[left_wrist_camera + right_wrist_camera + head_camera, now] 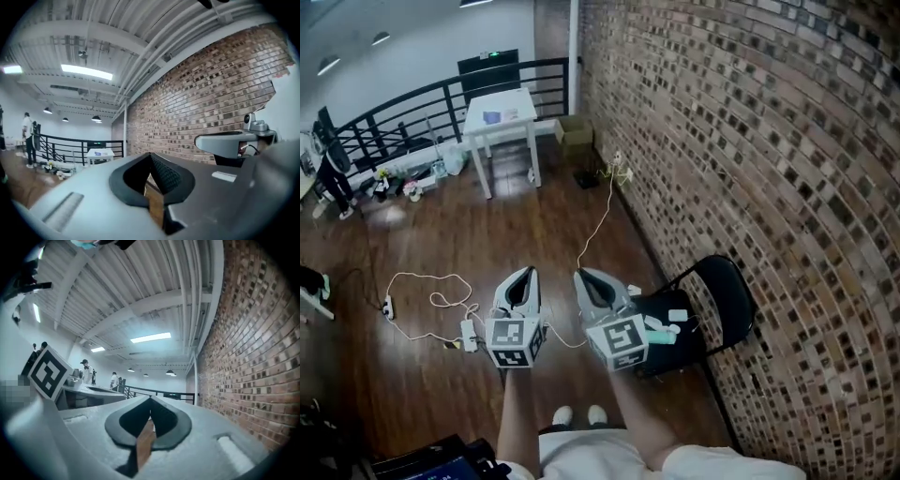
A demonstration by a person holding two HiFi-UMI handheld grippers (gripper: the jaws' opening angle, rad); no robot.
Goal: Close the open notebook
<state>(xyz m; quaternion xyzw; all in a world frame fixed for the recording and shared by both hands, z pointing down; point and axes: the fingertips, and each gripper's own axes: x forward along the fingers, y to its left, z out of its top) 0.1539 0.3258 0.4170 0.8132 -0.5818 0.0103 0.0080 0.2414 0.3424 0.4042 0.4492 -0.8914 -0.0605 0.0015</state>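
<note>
Grey left claw (522,274) and right claw (585,276) level, side by side, both pressed together, empty.

No word, number or brand can be read anywhere in these views. The cubes on the left gripper (525,272) and the right gripper (583,275) each carry a black-and-white square marker (515,342) - a blocky pattern, not letters - and one such marker shows again at the left of the right gripper view. A small green lit sign (492,54) sits at the top of the dark panel (487,75) far off, and a blue sheet (492,117) lies on the white counter (517,101) - both too small to read.
</note>
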